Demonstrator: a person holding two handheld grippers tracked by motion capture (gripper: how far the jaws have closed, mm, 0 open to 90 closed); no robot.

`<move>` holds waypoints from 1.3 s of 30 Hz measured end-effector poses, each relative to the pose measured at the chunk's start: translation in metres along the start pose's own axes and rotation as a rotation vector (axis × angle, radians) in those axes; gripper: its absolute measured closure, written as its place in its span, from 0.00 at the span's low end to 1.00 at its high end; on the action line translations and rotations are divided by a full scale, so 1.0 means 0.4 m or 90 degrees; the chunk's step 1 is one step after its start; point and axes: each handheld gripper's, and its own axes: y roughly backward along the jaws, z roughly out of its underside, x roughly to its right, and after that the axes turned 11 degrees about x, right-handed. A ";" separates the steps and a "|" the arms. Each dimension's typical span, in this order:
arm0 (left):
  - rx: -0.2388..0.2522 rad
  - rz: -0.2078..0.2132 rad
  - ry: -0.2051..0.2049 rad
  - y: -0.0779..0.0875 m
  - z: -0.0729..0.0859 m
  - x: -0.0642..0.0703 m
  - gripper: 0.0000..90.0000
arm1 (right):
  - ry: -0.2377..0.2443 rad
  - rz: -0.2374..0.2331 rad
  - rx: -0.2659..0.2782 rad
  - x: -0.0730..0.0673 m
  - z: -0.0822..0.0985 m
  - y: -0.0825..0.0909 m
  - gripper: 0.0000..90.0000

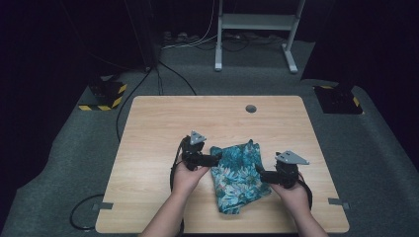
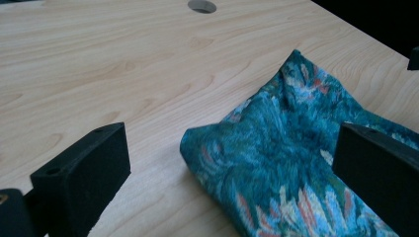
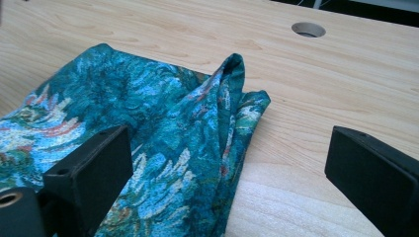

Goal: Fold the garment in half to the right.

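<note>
A folded teal cloth with a floral print (image 1: pixel 238 174) lies on the wooden table (image 1: pixel 148 133), near its front middle. My left gripper (image 1: pixel 216 160) sits at the cloth's left edge, jaws wide apart; in the left gripper view the cloth (image 2: pixel 286 153) lies between and under them, with no pad pressing on it. At the cloth's right edge my right gripper (image 1: pixel 261 174) stands open too. In the right gripper view the cloth (image 3: pixel 163 133) spreads past the left jaw, one fold raised into a ridge, and bare wood lies under the right jaw.
A round cable hole (image 1: pixel 251 108) is set in the table's far side. Beyond the table stand a white metal frame (image 1: pixel 257 29), floor cables and two black bases with yellow stripes (image 1: pixel 103 95). Bare wood lies to the left and behind the cloth.
</note>
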 end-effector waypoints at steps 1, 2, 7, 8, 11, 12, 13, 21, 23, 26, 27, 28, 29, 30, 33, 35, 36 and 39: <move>0.001 -0.003 0.000 0.007 0.005 -0.003 0.02 | 0.001 0.000 -0.001 0.002 0.001 -0.001 0.05; 0.005 -0.005 0.003 0.015 0.010 -0.006 0.02 | 0.001 -0.001 -0.002 0.004 0.002 -0.001 0.05; 0.009 -0.012 0.015 0.051 0.032 -0.023 0.02 | 0.000 0.001 -0.003 0.011 0.006 0.000 0.05; 0.010 -0.015 0.014 0.059 0.037 -0.026 0.02 | -0.001 0.002 -0.003 0.013 0.007 0.001 0.05; 0.011 -0.018 0.017 0.072 0.045 -0.029 0.02 | -0.003 0.003 -0.003 0.017 0.010 0.002 0.05; 0.011 -0.018 0.018 0.076 0.047 -0.030 0.02 | -0.004 0.004 -0.003 0.018 0.010 0.003 0.05; 0.012 -0.017 0.020 0.078 0.049 -0.029 0.02 | -0.004 0.004 -0.003 0.019 0.010 0.003 0.05; 0.002 0.005 0.026 0.066 0.070 0.003 0.06 | -0.002 0.000 -0.004 0.016 0.007 0.002 0.05; -0.009 0.009 0.025 0.052 0.082 0.017 0.07 | 0.000 -0.006 -0.006 0.012 0.008 0.000 0.06; -0.029 0.019 0.030 0.027 0.105 0.040 0.12 | 0.004 -0.014 -0.016 0.003 0.014 -0.007 0.09; -0.035 0.018 0.028 0.021 0.110 0.044 0.13 | 0.004 -0.016 -0.021 0.000 0.019 -0.011 0.11; -0.040 0.018 0.028 0.014 0.117 0.050 0.15 | 0.005 -0.018 -0.024 0.000 0.021 -0.014 0.13; -0.047 0.016 0.029 0.008 0.124 0.057 0.17 | 0.002 -0.021 -0.028 -0.002 0.025 -0.017 0.15; -0.053 0.017 0.031 0.001 0.130 0.062 0.20 | 0.002 -0.024 -0.032 -0.004 0.028 -0.020 0.17; -0.063 0.020 0.031 -0.012 0.144 0.073 0.28 | 0.000 -0.033 -0.043 -0.008 0.037 -0.027 0.29; -0.063 0.019 0.032 -0.019 0.151 0.077 0.31 | -0.002 -0.039 -0.052 -0.010 0.040 -0.032 0.40; -0.063 0.019 0.031 -0.021 0.153 0.077 0.34 | -0.001 -0.045 -0.057 -0.011 0.043 -0.035 0.43; -0.062 0.015 0.038 -0.025 0.160 0.076 0.41 | -0.006 -0.048 -0.069 -0.013 0.049 -0.044 0.51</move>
